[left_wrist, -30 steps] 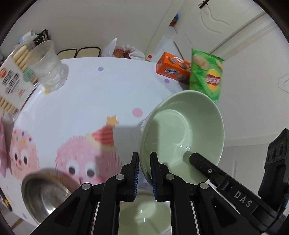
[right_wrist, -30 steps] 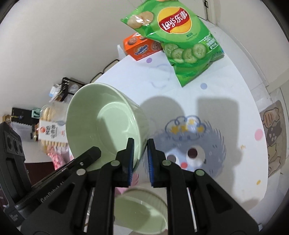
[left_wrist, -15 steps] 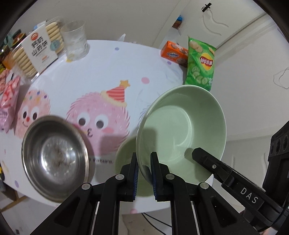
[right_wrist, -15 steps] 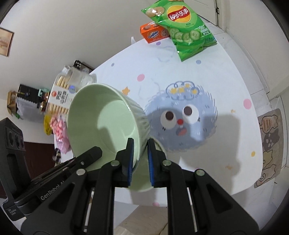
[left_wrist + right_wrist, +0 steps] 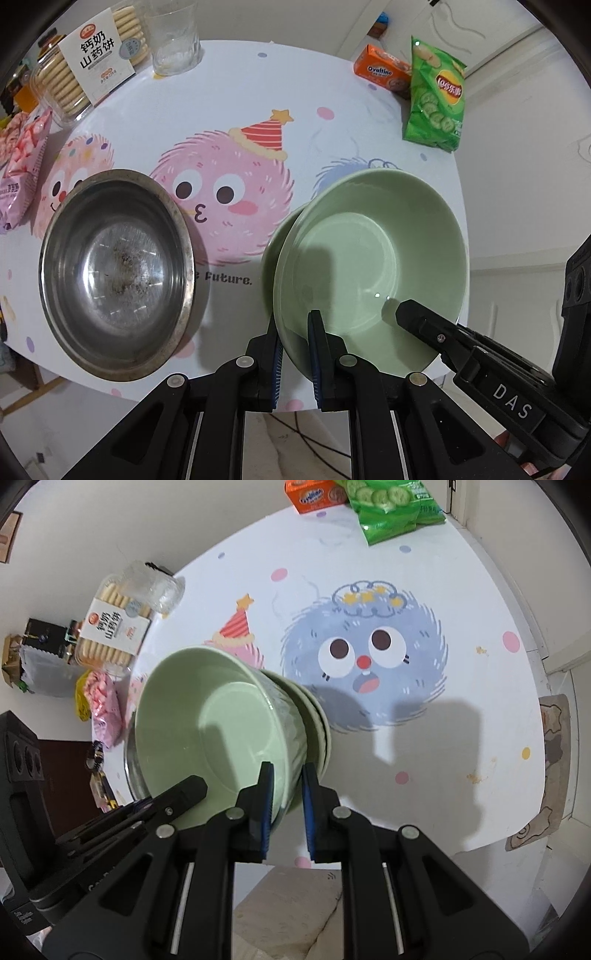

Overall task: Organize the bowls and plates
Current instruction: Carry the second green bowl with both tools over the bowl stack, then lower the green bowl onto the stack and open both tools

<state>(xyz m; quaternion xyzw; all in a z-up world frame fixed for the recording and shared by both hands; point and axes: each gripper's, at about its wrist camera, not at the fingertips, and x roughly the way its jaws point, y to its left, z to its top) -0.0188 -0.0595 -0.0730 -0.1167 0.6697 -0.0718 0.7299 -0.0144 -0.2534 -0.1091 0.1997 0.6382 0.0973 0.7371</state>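
A pale green bowl (image 5: 369,266) hangs tilted over the table, held by both grippers. My left gripper (image 5: 295,332) is shut on its near left rim. My right gripper (image 5: 286,775) is shut on the opposite rim, and one of its fingers (image 5: 424,321) shows inside the bowl in the left wrist view. Right beneath the held bowl (image 5: 221,731), a second green bowl (image 5: 273,243) (image 5: 317,720) rests on the table, mostly hidden. An empty steel bowl (image 5: 114,273) stands to the left, its rim (image 5: 129,764) just visible in the right wrist view.
On the round cartoon-print table (image 5: 240,92), a green crisps bag (image 5: 436,99) and an orange box (image 5: 382,72) lie at the far right. A glass (image 5: 171,37), a biscuit pack (image 5: 88,62) and a pink packet (image 5: 22,166) lie at the far left. The table's near edge runs just below the bowls.
Both grippers have carried the green bowl back toward the table's near edge and a little lower. It now hangs over the second green bowl, and the steel bowl has come fully into view.
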